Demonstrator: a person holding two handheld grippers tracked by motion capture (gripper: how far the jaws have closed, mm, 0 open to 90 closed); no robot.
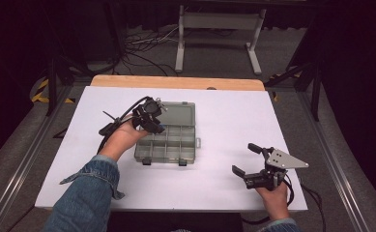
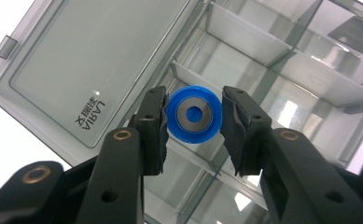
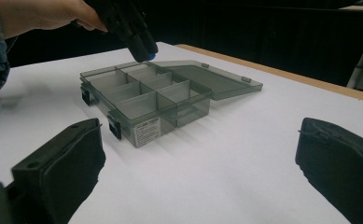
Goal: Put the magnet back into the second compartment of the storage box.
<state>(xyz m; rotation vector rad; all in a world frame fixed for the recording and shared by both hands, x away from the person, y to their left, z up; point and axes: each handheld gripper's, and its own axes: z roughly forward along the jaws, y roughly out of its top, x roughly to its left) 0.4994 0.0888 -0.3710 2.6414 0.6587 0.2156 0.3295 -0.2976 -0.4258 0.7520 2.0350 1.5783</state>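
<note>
The smoky translucent plastic box (image 1: 168, 137), lid (image 2: 90, 60) laid flat open, sat on the white table (image 1: 224, 121). The left gripper (image 2: 194, 116) clamped a round blue ring (image 2: 193, 114) above its compartments. The right gripper (image 1: 246, 158) stood wide apart, empty.

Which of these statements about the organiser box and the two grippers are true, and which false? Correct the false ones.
1. The organiser box has its lid open. True.
2. The left gripper holds a red cube. False: its jaws clamp a blue round part.
3. The right gripper has its jaws spread with nothing between. True.
4. The right gripper hovers over the box. False: it is off to one side, above bare white tabletop.
</note>
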